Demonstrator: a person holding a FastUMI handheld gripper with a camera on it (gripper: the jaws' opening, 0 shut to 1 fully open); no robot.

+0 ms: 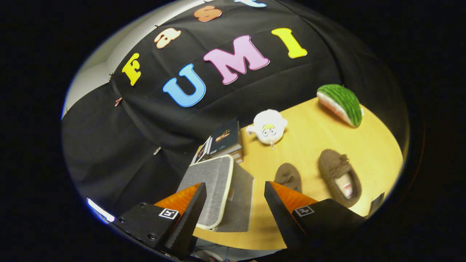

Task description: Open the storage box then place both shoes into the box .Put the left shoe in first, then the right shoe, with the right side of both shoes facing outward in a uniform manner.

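Observation:
A grey fabric storage box (pixel 218 189) with a cream-trimmed lid stands on the wooden table (pixel 313 145), its lid down. It sits just ahead of my fingers, nearer the left one. Two brown slippers lie to its right: one (pixel 339 176) fully in sight, the other (pixel 288 177) partly hidden behind my right finger. My gripper (pixel 236 189) hovers above the table, tilted, open wide with nothing between its fingers.
A stack of books (pixel 222 142) stands behind the box against the black cloth wall. A white plush toy (pixel 268 127) sits beyond the slippers, and a watermelon-slice cushion (pixel 340 104) lies at the far right of the table.

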